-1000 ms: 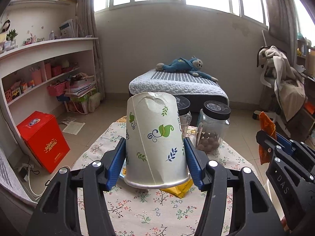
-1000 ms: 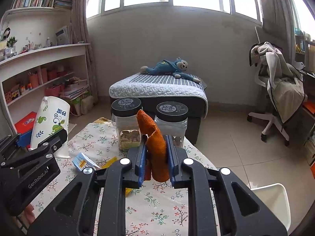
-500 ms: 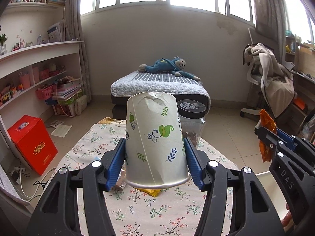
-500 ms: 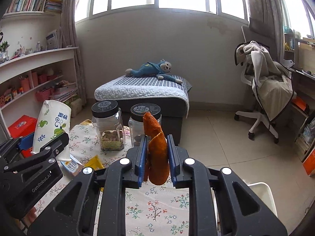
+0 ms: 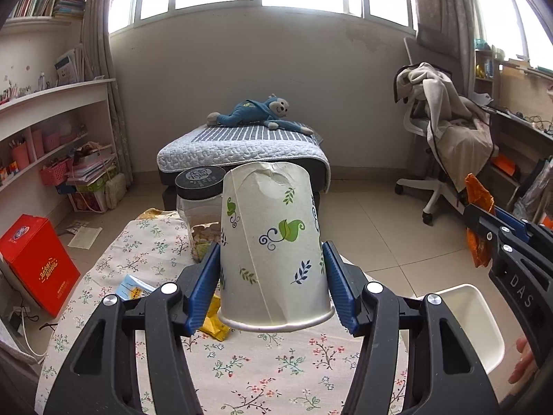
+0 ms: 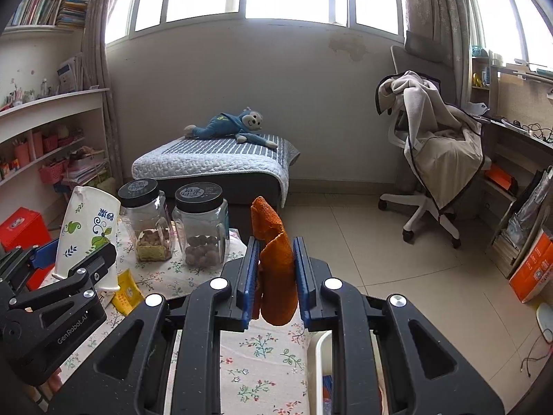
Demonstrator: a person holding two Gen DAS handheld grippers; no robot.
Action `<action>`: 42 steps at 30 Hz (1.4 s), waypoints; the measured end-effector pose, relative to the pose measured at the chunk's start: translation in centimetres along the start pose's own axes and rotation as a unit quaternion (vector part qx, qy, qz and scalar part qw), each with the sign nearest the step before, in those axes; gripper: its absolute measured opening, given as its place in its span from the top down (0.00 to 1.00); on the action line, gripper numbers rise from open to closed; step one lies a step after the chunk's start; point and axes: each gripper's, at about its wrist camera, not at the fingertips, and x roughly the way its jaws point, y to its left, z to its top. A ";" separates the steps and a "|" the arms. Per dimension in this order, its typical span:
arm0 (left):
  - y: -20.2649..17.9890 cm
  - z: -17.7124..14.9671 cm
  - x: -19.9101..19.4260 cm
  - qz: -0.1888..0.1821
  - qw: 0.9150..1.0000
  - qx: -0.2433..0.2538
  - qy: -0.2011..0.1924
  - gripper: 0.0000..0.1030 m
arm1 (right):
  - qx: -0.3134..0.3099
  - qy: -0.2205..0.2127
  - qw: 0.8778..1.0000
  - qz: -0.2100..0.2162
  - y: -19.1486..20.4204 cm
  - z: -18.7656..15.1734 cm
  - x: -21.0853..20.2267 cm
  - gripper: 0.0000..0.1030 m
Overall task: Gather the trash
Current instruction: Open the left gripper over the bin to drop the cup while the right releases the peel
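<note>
My left gripper [image 5: 271, 283] is shut on a white paper cup [image 5: 273, 242] with a leaf print, held upside down with a dented base on top, above the floral tablecloth [image 5: 276, 363]. The same cup [image 6: 88, 235] shows at the left of the right wrist view. My right gripper [image 6: 275, 276] is shut on a curled orange peel [image 6: 274, 263], which also shows at the right edge of the left wrist view, orange peel [image 5: 478, 214]. A white bin [image 5: 480, 318] stands off the table's right edge, its rim [image 6: 316, 352] under the right gripper. A yellow wrapper [image 5: 216, 325] and a blue-and-white packet [image 5: 133, 285] lie on the cloth.
Two clear jars with black lids [image 6: 200, 228] [image 6: 145, 221] stand at the table's far side. Beyond are a low bed with a blue plush toy [image 5: 252, 114], shelves and a red box [image 5: 34, 263] at left, and a draped office chair [image 5: 446, 138] at right.
Both grippers have swung to the right with their loads: the jars and the red box slid left in both views, and the white bin came into sight at the lower right.
</note>
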 end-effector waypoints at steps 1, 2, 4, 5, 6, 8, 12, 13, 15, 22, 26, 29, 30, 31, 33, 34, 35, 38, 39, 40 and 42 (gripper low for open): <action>-0.5 -0.1 0.1 -0.003 1.000 0.003 0.000 0.44 | 0.003 0.000 1.000 -0.005 -0.6 0.0 -0.1 0.81; -1.0 -0.1 0.1 -0.006 1.000 0.006 0.001 0.44 | 0.006 0.001 1.000 -0.010 -1.4 -0.1 -0.2 0.81; -2.0 -0.3 0.2 -0.012 1.000 0.012 0.002 0.44 | 0.012 0.004 1.000 -0.021 -2.8 -0.3 -0.3 0.81; -2.5 -0.3 0.3 -0.015 1.000 0.014 0.004 0.44 | 0.015 0.005 1.000 -0.027 -3.5 -0.4 -0.3 0.81; -2.8 -0.4 0.3 -0.018 1.000 0.016 0.005 0.44 | 0.019 0.007 0.999 -0.033 -4.3 -0.5 -0.3 0.81; -3.9 -0.5 0.4 -0.025 0.999 0.020 0.007 0.44 | 0.027 0.011 0.999 -0.044 -5.7 -0.7 -0.4 0.81; -6.1 -0.7 0.6 -0.040 0.999 0.030 0.009 0.44 | 0.048 0.017 0.997 -0.064 -8.8 -1.0 -0.7 0.80; -6.7 -0.8 0.6 -0.043 0.998 0.033 0.010 0.44 | 0.055 0.018 0.996 -0.069 -9.5 -1.1 -0.8 0.80; -7.9 -1.0 0.6 -0.051 0.998 0.041 0.012 0.44 | 0.067 0.017 0.995 -0.078 -10.8 -1.2 -1.0 0.77; -12.0 -1.6 0.4 -0.078 0.995 0.066 0.015 0.43 | 0.124 -0.015 0.984 -0.125 -15.6 -1.4 -2.9 0.33; -14.1 -1.8 0.3 -0.097 0.992 0.073 0.020 0.43 | 0.156 -0.024 0.974 -0.161 -17.7 -2.0 -3.7 0.13; -15.7 -1.9 0.2 -0.114 0.990 0.075 0.025 0.42 | 0.172 -0.036 0.966 -0.189 -19.0 -2.3 -4.4 0.07; -16.1 -1.9 0.2 -0.121 0.989 0.075 0.027 0.42 | 0.176 -0.038 0.964 -0.196 -19.3 -2.3 -4.6 0.07; -16.6 -1.9 0.2 -0.127 0.989 0.075 0.029 0.42 | 0.180 -0.039 0.962 -0.201 -19.7 -2.4 -4.8 0.07; -17.5 -2.1 0.2 -0.138 0.987 0.076 0.031 0.41 | 0.188 -0.038 0.959 -0.211 -20.3 -2.8 -4.9 0.07; -18.0 -2.1 0.2 -0.142 0.986 0.077 0.032 0.40 | 0.191 -0.036 0.957 -0.215 -20.6 -2.8 -4.9 0.07; -18.5 -2.1 0.3 -0.148 0.985 0.079 0.033 0.40 | 0.194 -0.034 0.956 -0.219 -20.8 -3.0 -4.9 0.07; -19.9 -2.0 0.5 -0.175 0.980 0.084 0.039 0.32 | 0.199 -0.032 0.953 -0.228 -21.6 -3.4 -5.1 0.07; -20.1 -1.8 0.6 -0.180 0.979 0.080 0.045 0.30 | 0.200 -0.031 0.952 -0.232 -21.7 -3.5 -5.1 0.07; -20.2 -1.6 0.7 -0.188 0.978 0.073 0.051 0.29 | 0.199 -0.032 0.951 -0.236 -21.9 -3.5 -5.2 0.07; -20.4 -1.2 0.5 -0.192 0.978 0.066 0.054 0.26 | 0.198 -0.034 0.949 -0.242 -21.9 -3.6 -5.4 0.07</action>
